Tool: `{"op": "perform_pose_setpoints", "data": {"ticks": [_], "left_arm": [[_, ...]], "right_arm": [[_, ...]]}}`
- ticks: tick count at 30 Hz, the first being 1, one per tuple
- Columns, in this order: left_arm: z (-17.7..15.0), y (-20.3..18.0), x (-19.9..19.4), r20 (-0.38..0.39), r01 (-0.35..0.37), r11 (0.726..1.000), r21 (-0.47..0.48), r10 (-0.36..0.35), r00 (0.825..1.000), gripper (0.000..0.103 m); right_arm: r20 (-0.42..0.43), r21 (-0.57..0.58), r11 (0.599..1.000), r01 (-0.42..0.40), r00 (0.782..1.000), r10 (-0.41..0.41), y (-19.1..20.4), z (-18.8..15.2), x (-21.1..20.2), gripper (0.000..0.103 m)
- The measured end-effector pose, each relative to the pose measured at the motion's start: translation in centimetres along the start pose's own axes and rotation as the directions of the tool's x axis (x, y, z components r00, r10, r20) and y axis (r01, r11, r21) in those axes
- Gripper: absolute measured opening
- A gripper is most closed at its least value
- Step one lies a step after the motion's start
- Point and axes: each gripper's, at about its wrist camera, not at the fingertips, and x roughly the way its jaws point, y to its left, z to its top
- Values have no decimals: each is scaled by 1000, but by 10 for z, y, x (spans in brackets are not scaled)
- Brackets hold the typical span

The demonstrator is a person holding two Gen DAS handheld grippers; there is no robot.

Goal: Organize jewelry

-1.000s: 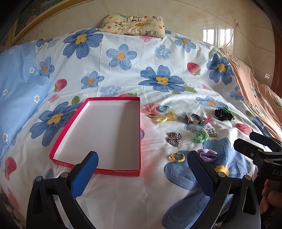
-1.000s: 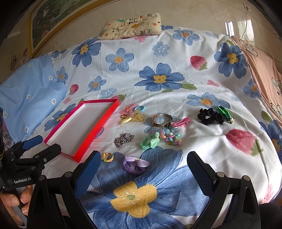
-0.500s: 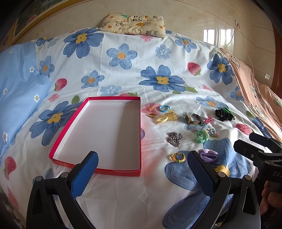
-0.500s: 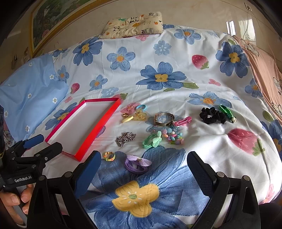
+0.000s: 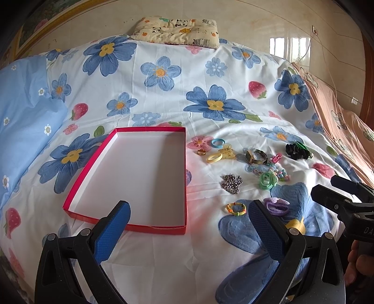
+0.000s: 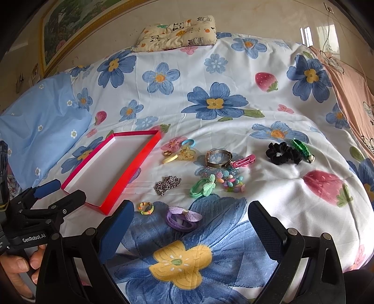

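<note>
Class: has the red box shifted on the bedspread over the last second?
No. The red box keeps its place beside the pink printed flower; only the view drifts slightly.

Bed (image 5: 163, 93) spread with white sheet printed in blue flowers and red strawberries. Small panda-print pillow (image 6: 178, 34) at far edge, against glossy beige tiled wall (image 5: 257, 21). Light-blue flowered pillow (image 6: 39, 121) at left edge; peach patterned cloth (image 5: 336, 117) along right edge. Gilt-framed landscape painting (image 6: 70, 25) on wall at far left. Window reflection (image 5: 288, 46) bright on tiles; daylight soft and even.
</note>
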Motion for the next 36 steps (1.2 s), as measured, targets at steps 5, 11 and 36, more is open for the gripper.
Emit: {"op": "perform_pose_setpoints", "data": {"ticks": [5,11,36], "left_arm": [[-1,-3,8,-12,2,1000,0,-2,1000,102],[2,-3,16,-27,9,1000,-2,-9,1000,102],[42,-10,87,-160,128,991,22,-123,979,89]], "right_arm": [[-2,2,1000,-3,1000,3,-1,0,1,99],[-3,2,1000,-6,1000,6,-1,0,2,99],[-109,73,997,-34,993,42,-32,25,54,60]]}}
